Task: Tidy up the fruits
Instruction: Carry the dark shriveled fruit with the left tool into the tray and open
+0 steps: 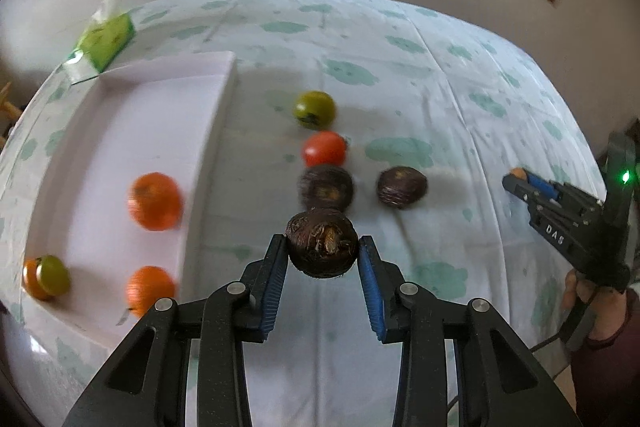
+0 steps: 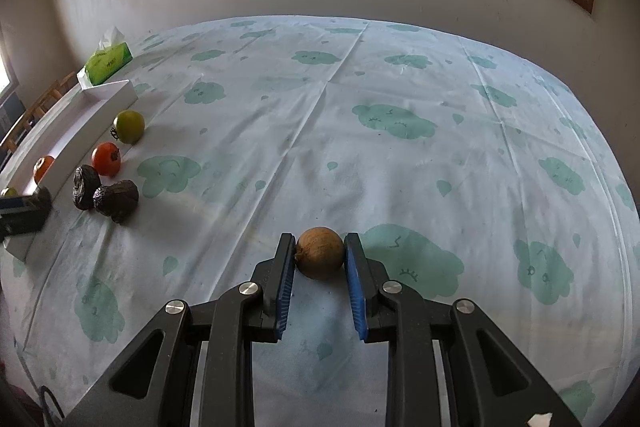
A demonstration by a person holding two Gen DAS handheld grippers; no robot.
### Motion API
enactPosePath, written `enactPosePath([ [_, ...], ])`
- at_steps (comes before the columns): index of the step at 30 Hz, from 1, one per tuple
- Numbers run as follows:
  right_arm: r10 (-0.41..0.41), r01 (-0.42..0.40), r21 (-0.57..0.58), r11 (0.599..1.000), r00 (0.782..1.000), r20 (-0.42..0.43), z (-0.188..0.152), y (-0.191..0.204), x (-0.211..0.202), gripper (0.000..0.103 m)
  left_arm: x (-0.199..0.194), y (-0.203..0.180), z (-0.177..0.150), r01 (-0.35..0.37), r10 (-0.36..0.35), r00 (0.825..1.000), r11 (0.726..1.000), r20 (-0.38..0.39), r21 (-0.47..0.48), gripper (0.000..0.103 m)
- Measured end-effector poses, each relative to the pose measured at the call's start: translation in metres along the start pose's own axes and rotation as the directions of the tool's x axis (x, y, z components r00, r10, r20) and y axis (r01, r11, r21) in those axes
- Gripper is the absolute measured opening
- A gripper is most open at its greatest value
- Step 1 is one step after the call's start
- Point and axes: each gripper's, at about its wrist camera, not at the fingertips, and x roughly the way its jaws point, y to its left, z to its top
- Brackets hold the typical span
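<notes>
dark wrinkled fruit [image 1: 322, 245] in left tool [image 1: 323, 251] — tan fruit [image 2: 320, 253] in right tool [image 2: 319, 255]

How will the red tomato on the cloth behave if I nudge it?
The red tomato looks round and smooth, so it will probably roll. It lies close to a dark fruit and may bump it. Its skin likely bruises if squeezed.

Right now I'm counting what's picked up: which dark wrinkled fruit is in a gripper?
The nearest dark fruit, clamped in the left gripper; the other two lie on the tablecloth.
</notes>
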Motion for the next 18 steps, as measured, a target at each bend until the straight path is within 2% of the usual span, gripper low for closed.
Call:
enactPosePath([
  [8,-0.014,0.014,-0.012,1.000,1.000,-0.002,0.000,0.002,0.000,0.023,-0.023,0.058,0.005,-0.104,0.108,0.993,0.992,0.047,-0.073,0.037],
  [14,-0.015,0.015,-0.013,1.000,1.000,-0.002,0.000,0.001,0.000,0.023,-0.025,0.115,0.002,-0.193,0.201,0.979,0.968,0.036,-0.162,0.037],
  [18,-0.015,0.015,-0.012,1.000,1.000,-0.002,0.000,0.001,0.000,0.023,-0.018,0.144,-0.002,-0.221,0.226,0.974,0.953,0.004,-0.210,0.037],
])
